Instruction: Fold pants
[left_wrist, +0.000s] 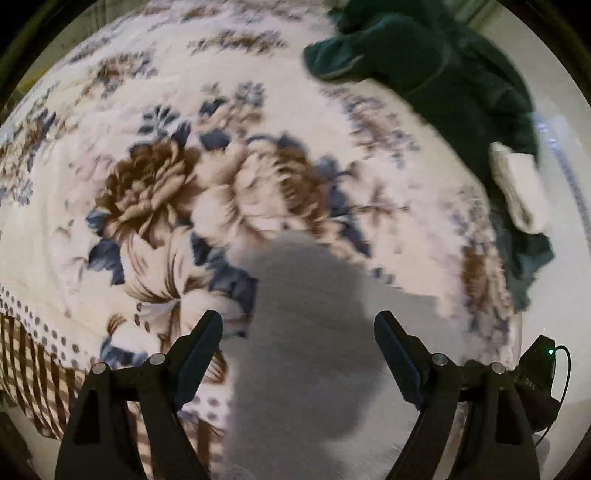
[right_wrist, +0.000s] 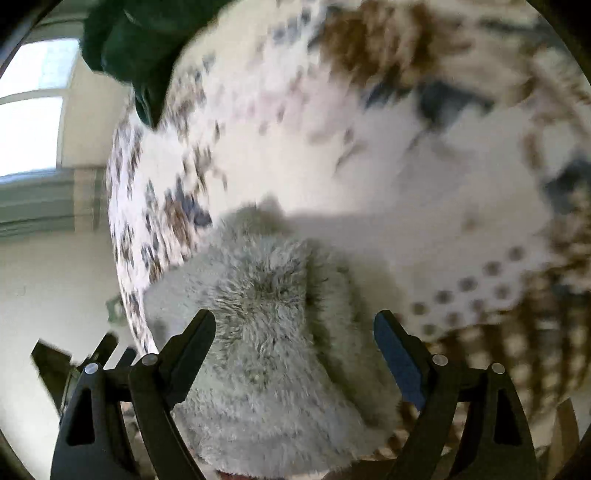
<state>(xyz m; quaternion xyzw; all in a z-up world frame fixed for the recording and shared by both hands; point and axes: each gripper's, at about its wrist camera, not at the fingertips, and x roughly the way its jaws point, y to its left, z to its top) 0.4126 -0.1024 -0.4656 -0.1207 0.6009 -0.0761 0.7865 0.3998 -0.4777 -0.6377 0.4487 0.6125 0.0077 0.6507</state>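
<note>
Two hand-held grippers, both spread wide and pinching nothing. Left hand-held gripper (left_wrist: 297, 326) angled down over a grey fluffy garment, seemingly the pants (left_wrist: 295, 332), blurred, lying on a floral bedspread (left_wrist: 166, 192) between the fingers and untouched by either. Right hand-held gripper (right_wrist: 295, 326) likewise over the grey shaggy pile (right_wrist: 266, 332), fingers apart on both sides of it, not pressing it. Dark green garment (left_wrist: 443, 66) heaped at the far edge of the bed, well apart from the grey one, with a pale folded piece (left_wrist: 517, 184) on it.
</note>
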